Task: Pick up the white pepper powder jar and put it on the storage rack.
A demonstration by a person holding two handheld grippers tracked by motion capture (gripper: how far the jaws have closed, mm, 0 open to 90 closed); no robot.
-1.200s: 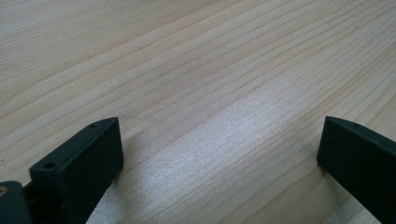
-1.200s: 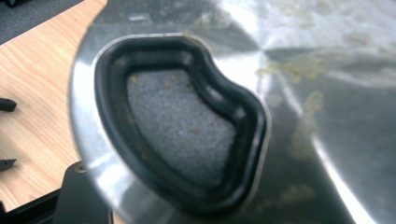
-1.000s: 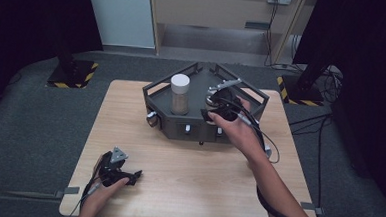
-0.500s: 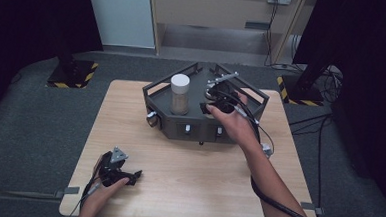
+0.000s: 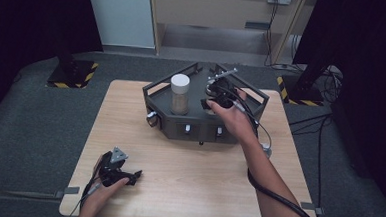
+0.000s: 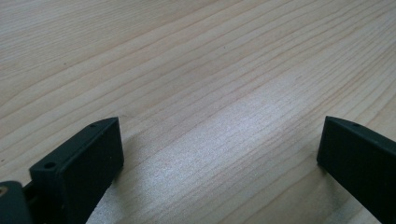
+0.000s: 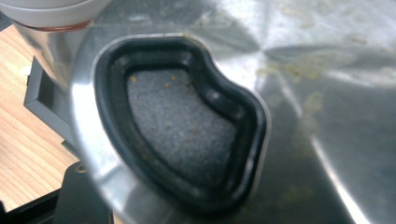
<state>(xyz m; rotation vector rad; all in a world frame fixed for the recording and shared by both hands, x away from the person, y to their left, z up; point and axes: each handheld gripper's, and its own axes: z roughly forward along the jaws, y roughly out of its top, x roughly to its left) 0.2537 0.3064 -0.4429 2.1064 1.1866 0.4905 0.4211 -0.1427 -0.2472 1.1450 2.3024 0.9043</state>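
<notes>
The right gripper (image 5: 216, 95), jaws together, sits over the right half of the dark tray (image 5: 200, 126) at the table's (image 5: 187, 173) far edge, close above a steel lid (image 7: 299, 93) with a black-rimmed opening (image 7: 180, 121) (crumbs speckle it). A white-capped jar (image 5: 179, 94) stands in the tray's left half. The left gripper (image 5: 122, 175) rests near the table's near-left corner, jaws apart.

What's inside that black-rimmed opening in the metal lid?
The black-rimmed opening in the metal lid shows a speckled grey surface with a few orange crumbs. Anything deeper, beneath the lid, is covered.
</notes>
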